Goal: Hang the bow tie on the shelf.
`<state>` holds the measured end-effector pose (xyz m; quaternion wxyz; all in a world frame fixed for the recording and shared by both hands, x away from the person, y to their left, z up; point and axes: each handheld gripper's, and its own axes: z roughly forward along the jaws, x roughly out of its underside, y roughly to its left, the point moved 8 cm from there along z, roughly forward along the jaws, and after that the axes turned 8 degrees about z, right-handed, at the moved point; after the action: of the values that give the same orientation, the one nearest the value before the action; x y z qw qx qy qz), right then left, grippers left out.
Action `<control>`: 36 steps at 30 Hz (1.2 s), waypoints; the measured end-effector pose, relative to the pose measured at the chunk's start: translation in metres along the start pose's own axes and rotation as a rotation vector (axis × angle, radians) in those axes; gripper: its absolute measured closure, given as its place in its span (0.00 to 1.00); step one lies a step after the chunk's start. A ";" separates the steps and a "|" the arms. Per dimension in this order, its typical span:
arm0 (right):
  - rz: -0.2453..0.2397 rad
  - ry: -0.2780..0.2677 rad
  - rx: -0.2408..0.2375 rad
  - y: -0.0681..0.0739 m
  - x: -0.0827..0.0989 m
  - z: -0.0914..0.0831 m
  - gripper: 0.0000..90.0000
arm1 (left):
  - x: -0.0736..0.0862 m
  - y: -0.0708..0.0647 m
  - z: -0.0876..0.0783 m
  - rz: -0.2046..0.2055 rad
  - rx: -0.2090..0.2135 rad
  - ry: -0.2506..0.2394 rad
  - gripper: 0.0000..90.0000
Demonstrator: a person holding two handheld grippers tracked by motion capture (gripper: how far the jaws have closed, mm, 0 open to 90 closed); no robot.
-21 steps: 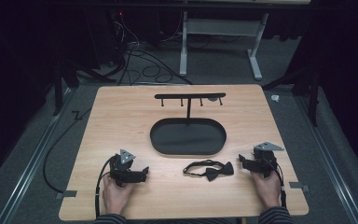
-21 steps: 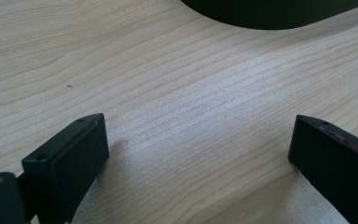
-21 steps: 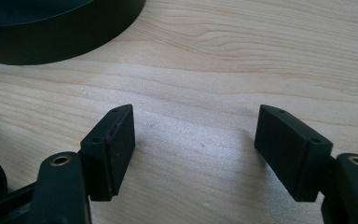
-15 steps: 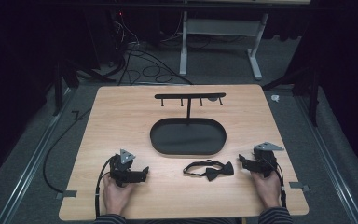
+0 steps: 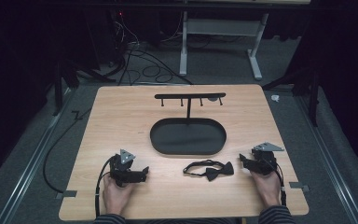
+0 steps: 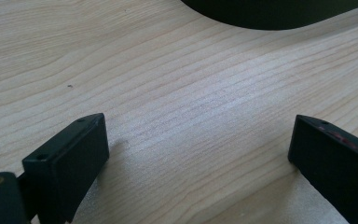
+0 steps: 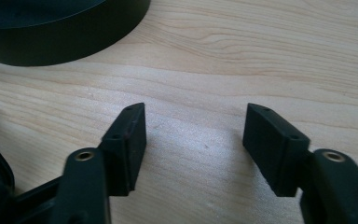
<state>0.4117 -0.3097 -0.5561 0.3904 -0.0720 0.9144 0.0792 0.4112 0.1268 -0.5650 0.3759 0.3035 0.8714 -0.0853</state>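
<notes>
left gripper [image 5: 142, 173]: rested on the pale wooden table [image 5: 121, 116] at the near left, jaws spread, nothing gripped | right gripper [image 5: 243, 161]: rested at the near right, jaws spread, nothing gripped | black bow tie [image 5: 210, 170]: laid flat between them | black oval tray [image 5: 188, 136] with hooked rack [image 5: 189, 96]: set beyond, at mid-table

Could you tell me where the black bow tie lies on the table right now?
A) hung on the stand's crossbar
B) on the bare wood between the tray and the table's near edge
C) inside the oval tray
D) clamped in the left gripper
B: the bow tie lies flat on the table, in front of the oval tray, apart from the open right gripper.
</notes>
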 end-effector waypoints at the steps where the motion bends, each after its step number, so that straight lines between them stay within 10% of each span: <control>1: -0.005 -0.003 -0.001 0.000 0.000 0.000 0.49 | 0.000 0.000 0.000 0.000 0.000 0.000 0.06; 8: -0.021 -0.015 -0.021 0.006 -0.001 -0.008 0.59 | 0.000 0.000 0.000 0.000 -0.002 -0.001 0.06; 21: -0.079 -0.070 -0.200 0.051 -0.019 -0.036 0.67 | 0.000 0.000 0.000 -0.002 -0.003 -0.002 0.07; 36: -0.186 -0.010 -0.307 0.094 -0.018 -0.026 0.73 | 0.000 0.000 0.000 -0.002 -0.003 -0.002 0.07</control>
<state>0.3882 -0.2221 -0.5170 0.3852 -0.2144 0.8790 0.1817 0.4113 0.1271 -0.5648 0.3771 0.3022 0.8714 -0.0846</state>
